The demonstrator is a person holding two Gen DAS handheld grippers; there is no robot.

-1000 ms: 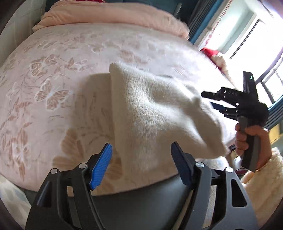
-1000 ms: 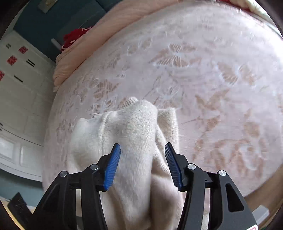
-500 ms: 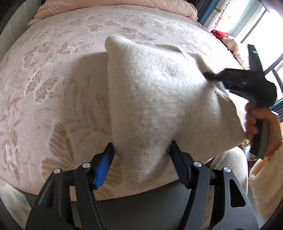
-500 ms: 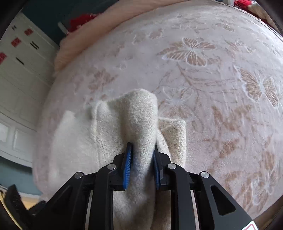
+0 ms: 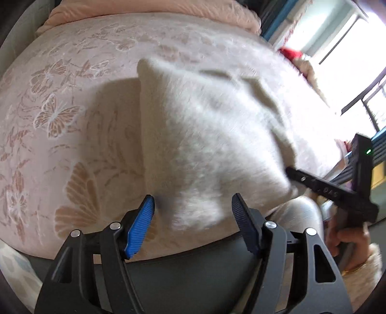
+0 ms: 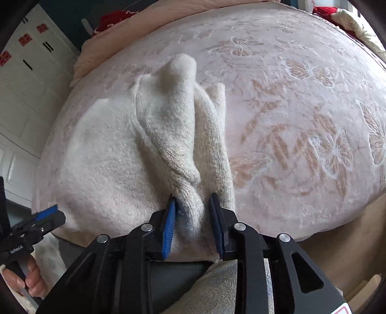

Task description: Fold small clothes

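A small cream knitted sweater lies on the pink butterfly bedspread near the bed's front edge. My left gripper is open, its blue pads on either side of the sweater's near hem. My right gripper is part open around a bunched fold of the sweater, the pads loosely beside the fabric. The right gripper also shows at the right of the left wrist view, against the sweater's edge. The left gripper shows at the lower left of the right wrist view.
A pink pillow or duvet roll lies at the far end of the bed. A bright window is at the right. White cabinets stand to the left. The bed's front edge is right below my grippers.
My right gripper had clamped a fold of the sweater and has now eased open. My left gripper stays open. The sweater has settled flatter on the bed.
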